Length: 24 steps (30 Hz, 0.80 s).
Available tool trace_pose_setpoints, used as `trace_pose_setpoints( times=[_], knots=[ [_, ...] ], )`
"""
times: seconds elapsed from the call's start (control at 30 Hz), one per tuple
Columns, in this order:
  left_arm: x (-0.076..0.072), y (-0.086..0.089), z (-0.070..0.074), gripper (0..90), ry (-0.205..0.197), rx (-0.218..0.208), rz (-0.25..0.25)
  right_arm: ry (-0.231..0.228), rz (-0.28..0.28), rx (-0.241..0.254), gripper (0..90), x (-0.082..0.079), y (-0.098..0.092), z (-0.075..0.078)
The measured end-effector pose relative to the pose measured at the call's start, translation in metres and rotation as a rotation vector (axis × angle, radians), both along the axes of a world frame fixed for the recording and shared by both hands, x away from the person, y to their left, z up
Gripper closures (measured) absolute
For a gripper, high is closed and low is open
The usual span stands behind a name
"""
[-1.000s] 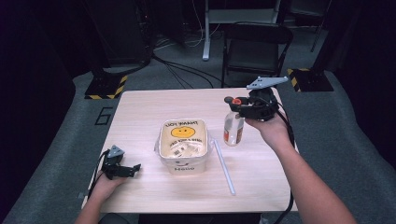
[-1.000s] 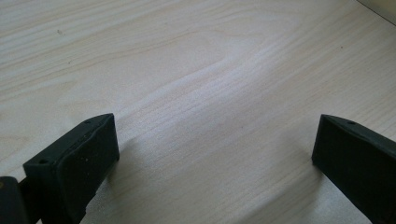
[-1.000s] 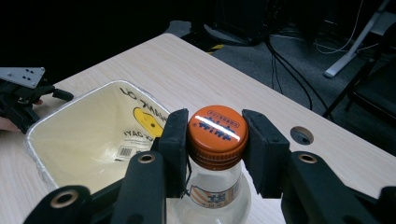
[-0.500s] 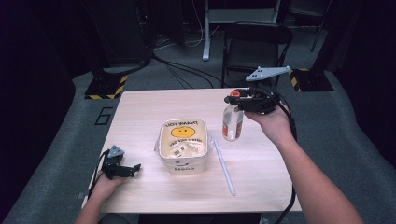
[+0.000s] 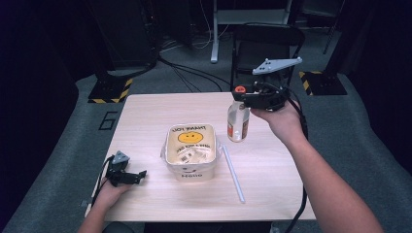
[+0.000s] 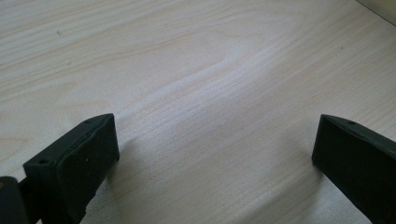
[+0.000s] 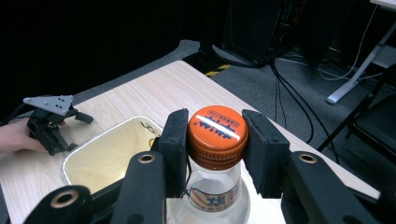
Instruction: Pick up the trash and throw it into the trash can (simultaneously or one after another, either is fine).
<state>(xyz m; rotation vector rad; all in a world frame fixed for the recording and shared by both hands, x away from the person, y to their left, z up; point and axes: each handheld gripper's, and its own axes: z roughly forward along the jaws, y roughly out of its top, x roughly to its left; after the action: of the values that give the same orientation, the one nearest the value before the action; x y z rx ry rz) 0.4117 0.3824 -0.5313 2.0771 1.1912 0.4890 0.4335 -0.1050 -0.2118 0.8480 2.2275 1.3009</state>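
High view: my right gripper (image 5: pixel 241 98) holds the bottle (image 5: pixel 238 122) by its neck, clear above the table (image 5: pixel 145 109), right of the lined container (image 5: pixel 190 150); a straw (image 5: pixel 232 172) lies below.

Left gripper view: my left gripper (image 6: pixel 210 154) rests wide, holding nothing.

Right gripper view: pads (image 7: pixel 175 140) clamp under the orange cap (image 7: pixel 217 130). Risk: the hanging bottle swings, slips, or clips the container rim. Open room lies toward the far edge.

A lab: hazard-striped stand bases (image 5: pixel 111 90), floor cables (image 5: pixel 194 73) and a lone wooden table (image 5: pixel 160 109) on grey carpet
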Motion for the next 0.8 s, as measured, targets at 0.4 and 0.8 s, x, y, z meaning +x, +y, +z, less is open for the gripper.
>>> trace_pose_setpoints(
  times=[0.4,0.8],
  knots=[
    [0.0,0.0,0.0,0.4,0.0,0.0,0.0,-0.012,0.044,-0.005,62.1,0.002,0.024,0.01],
    [0.0,0.0,0.0,0.4,0.001,-0.001,0.0,-0.008,0.084,0.003,62.1,0.009,0.051,0.008]
  ],
)
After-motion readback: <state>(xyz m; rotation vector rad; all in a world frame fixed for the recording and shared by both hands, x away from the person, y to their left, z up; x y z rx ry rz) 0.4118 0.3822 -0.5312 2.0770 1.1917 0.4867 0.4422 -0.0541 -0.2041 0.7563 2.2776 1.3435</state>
